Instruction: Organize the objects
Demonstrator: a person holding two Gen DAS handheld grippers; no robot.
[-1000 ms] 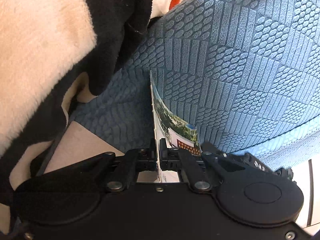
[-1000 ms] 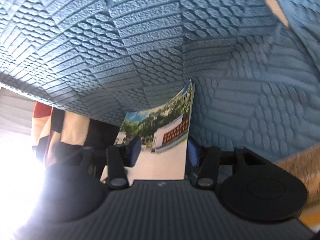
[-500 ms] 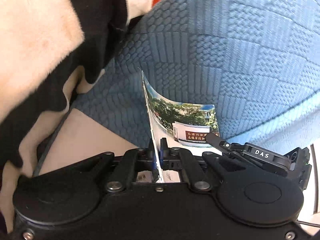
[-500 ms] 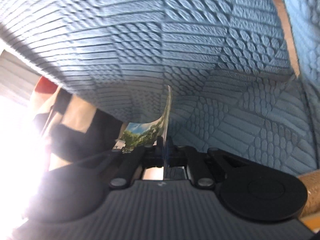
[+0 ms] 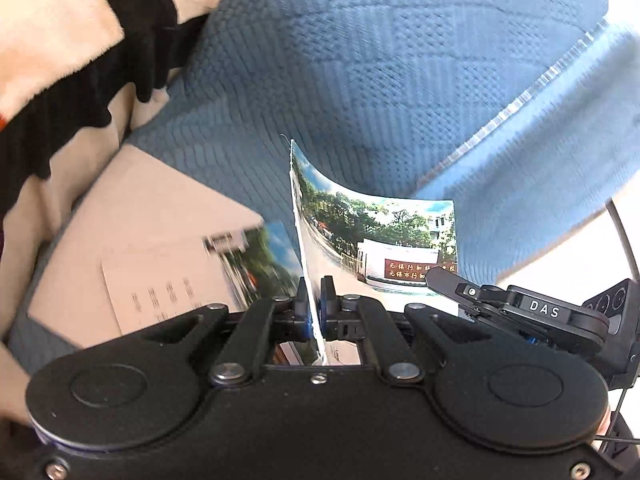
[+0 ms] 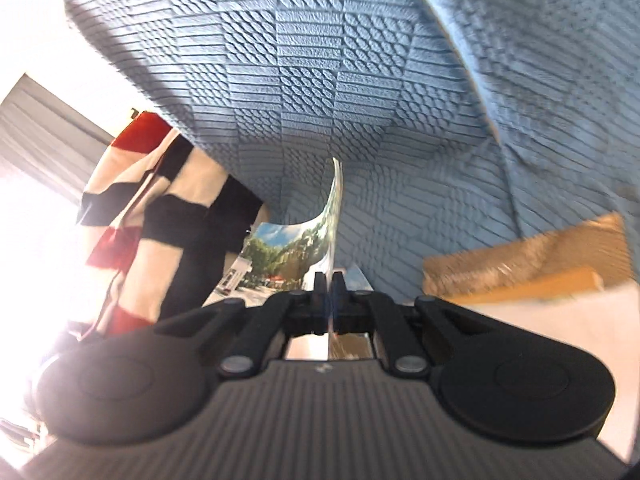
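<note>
- Left wrist view: the left gripper [image 5: 315,310] has its fingers clenched on the near edge of a glossy photo postcard showing trees and a white gate wall with a red sign [image 5: 384,248]. The card stands on edge and bows toward the right.
- At the card's far right corner sits the black tip of the right gripper [image 5: 444,280], so both tools hold the same card, lifted clear of the blue textured fabric cushion [image 5: 380,80] behind it.
- Below and to the left lie a beige paper envelope with printed characters [image 5: 160,280] and another colour print [image 5: 264,256], blurred, partly under the fingers.
- A fluffy cream, black and red striped blanket [image 5: 60,40] fills the upper left.
- Right wrist view: the right gripper [image 6: 329,298] is shut tight on the card's edge; the postcard [image 6: 288,256] curls leftward from its fingers.
- A tan cardboard box [image 6: 520,264] sits at the right, blurred.
- My guess: the card is being carried between the two hands toward a pile. Next, it needs flattening and laying down squarely, perhaps on the envelope, without creasing the bend.
</note>
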